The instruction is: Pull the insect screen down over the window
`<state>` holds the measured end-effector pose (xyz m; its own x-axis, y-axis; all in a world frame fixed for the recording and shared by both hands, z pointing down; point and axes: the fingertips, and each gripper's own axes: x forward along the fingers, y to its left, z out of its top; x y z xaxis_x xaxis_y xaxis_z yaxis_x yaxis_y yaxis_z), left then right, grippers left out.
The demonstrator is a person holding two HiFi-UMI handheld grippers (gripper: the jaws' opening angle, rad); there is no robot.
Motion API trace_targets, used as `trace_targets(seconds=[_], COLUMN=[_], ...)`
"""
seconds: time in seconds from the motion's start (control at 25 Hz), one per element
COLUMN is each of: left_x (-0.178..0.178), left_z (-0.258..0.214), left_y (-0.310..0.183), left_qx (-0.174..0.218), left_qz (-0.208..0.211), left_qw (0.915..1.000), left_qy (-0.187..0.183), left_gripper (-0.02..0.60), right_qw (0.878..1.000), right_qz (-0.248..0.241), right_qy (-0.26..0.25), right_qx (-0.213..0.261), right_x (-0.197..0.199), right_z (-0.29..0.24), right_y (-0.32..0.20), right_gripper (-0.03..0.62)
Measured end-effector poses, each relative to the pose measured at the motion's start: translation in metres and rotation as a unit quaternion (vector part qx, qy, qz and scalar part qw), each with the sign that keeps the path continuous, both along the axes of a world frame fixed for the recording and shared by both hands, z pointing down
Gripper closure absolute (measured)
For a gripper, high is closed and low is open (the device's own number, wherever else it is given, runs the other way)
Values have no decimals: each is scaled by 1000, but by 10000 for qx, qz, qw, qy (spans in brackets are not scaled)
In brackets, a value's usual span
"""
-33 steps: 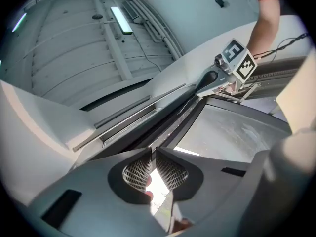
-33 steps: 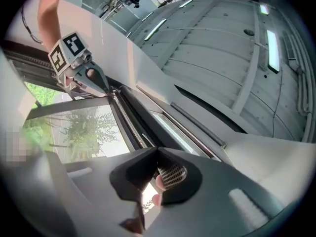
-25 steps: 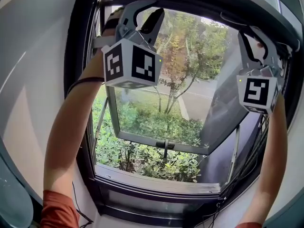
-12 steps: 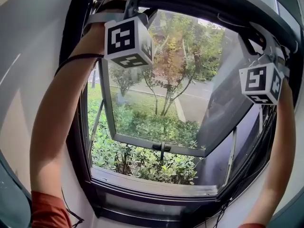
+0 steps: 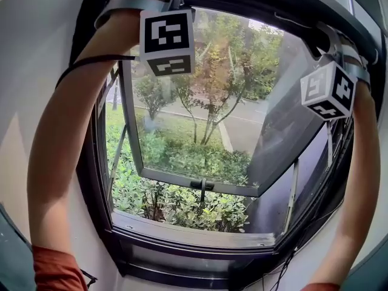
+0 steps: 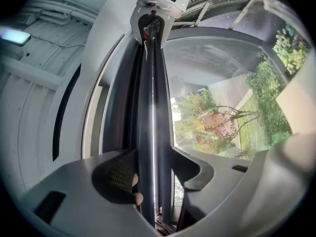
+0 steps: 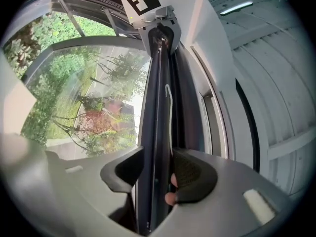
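The insect screen's dark pull bar (image 6: 148, 107) runs along the top of the window frame (image 5: 273, 5). It passes between the jaws of my left gripper (image 6: 154, 164), which have just been opening and stand wide around it. The same bar (image 7: 158, 98) lies between the jaws of my right gripper (image 7: 157, 169), also just opening, with small gaps beside the pads. Each gripper view shows the other gripper at the bar's far end. In the head view only the marker cubes, left (image 5: 167, 41) and right (image 5: 327, 90), show under the frame; the jaws are hidden.
The glass sash (image 5: 200, 138) is tilted outward, hinged stays at both sides. Shrubs, trees and a road lie outside. The sill (image 5: 194, 232) is below, white wall (image 5: 36, 71) to the left. Both bare forearms reach up along the frame's sides.
Both grippers rose to the top frame and rolled, so their jaws left the head view. The left cube moved up and slightly right; the right cube turned.
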<state>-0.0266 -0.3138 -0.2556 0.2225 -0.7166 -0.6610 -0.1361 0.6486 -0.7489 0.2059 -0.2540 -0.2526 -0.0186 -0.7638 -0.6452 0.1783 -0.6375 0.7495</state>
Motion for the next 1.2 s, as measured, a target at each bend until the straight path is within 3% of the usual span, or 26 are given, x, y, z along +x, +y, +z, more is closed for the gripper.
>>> trace_targets(seconds=[0.36, 0.84, 1.2], left_x=[0, -2, -3], left_z=[4, 32, 61], left_y=[4, 7, 7], left_qx=[-111, -198, -252], left_qz=[-114, -190, -31], left_qw=[9999, 9996, 9997], left_qy=[16, 18, 63], left_gripper=[379, 379, 379], right_qw=[9992, 9989, 9989], right_qz=[163, 216, 129], right_qy=[-265, -194, -238], right_qx=[-262, -363, -391], right_x=[0, -4, -8], right_z=[5, 36, 60], right_y=[3, 6, 3], right_gripper=[411, 414, 414])
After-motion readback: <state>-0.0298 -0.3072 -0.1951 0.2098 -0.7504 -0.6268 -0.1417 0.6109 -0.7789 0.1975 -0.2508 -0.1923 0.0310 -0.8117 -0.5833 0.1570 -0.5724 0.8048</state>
